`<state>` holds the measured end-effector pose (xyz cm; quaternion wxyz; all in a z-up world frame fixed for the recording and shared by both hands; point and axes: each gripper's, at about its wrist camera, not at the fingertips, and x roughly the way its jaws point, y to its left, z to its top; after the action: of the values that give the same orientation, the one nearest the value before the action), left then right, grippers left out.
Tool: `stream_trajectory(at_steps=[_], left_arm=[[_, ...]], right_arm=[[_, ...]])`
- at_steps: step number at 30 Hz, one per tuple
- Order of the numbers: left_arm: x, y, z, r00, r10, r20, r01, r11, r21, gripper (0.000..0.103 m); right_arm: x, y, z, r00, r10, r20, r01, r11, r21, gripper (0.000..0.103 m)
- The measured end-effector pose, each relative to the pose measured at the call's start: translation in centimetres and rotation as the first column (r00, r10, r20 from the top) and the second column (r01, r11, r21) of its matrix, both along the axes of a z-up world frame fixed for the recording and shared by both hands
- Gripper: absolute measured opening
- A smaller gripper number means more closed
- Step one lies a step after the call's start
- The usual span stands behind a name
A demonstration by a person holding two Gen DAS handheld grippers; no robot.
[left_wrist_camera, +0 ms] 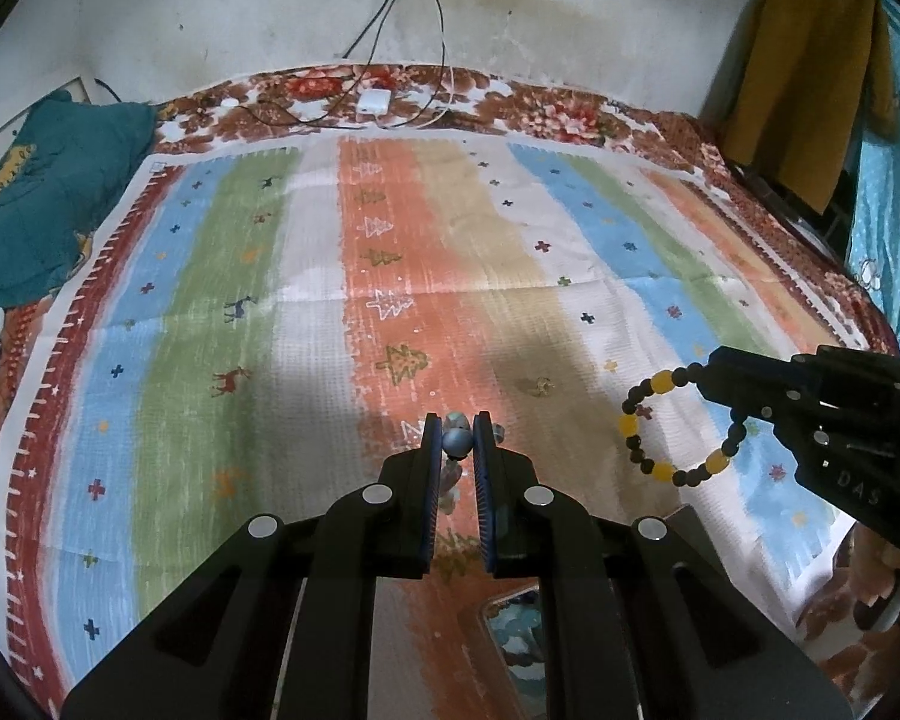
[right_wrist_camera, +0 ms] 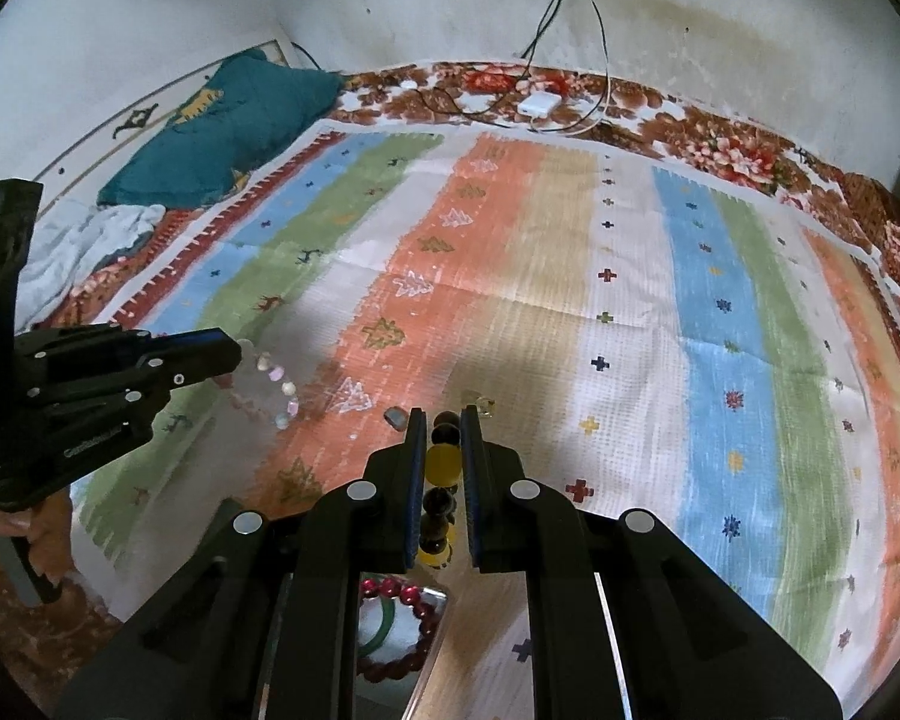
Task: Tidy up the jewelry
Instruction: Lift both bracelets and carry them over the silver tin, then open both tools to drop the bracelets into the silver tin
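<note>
My left gripper [left_wrist_camera: 457,441] is shut on a pale bead bracelet [left_wrist_camera: 456,441], held above the striped cloth; the bracelet hangs from it in the right wrist view [right_wrist_camera: 273,387], below the left gripper [right_wrist_camera: 234,354]. My right gripper [right_wrist_camera: 444,450] is shut on a black and yellow bead bracelet [right_wrist_camera: 442,461]; in the left wrist view this bracelet [left_wrist_camera: 660,429] dangles as a loop from the right gripper [left_wrist_camera: 711,375]. A tray [right_wrist_camera: 435,591] under the right gripper holds a dark red bead bracelet [right_wrist_camera: 399,591] and a green bangle [right_wrist_camera: 384,645].
A striped cloth [left_wrist_camera: 306,276] covers a floral bedspread [left_wrist_camera: 558,114]. Two small items lie on the cloth: a grey one [right_wrist_camera: 395,417] and a yellowish one [right_wrist_camera: 480,403]. A teal pillow [left_wrist_camera: 42,198], a white charger [left_wrist_camera: 373,102] and cables lie at the far edge.
</note>
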<state>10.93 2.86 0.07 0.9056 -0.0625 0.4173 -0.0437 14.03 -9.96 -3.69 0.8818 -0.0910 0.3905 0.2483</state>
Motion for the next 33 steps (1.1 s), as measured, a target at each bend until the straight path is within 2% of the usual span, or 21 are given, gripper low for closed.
stream_trajectory(at_steps=[18, 33], left_arm=[[-3.8, -1.5, 1.7, 0.998, -0.032, 0.047, 0.034, 0.999, -0.024, 0.010], [-7.6, -2.8, 2.4, 0.994, -0.083, 0.074, 0.086, 0.996, -0.036, 0.010]], right_arm=[[-3.8, -1.1, 1.9, 0.998, 0.055, 0.038, -0.057, 0.998, 0.040, 0.012], [-7.4, -1.2, 1.6, 0.993, 0.110, 0.041, -0.112, 0.993, 0.027, 0.012]])
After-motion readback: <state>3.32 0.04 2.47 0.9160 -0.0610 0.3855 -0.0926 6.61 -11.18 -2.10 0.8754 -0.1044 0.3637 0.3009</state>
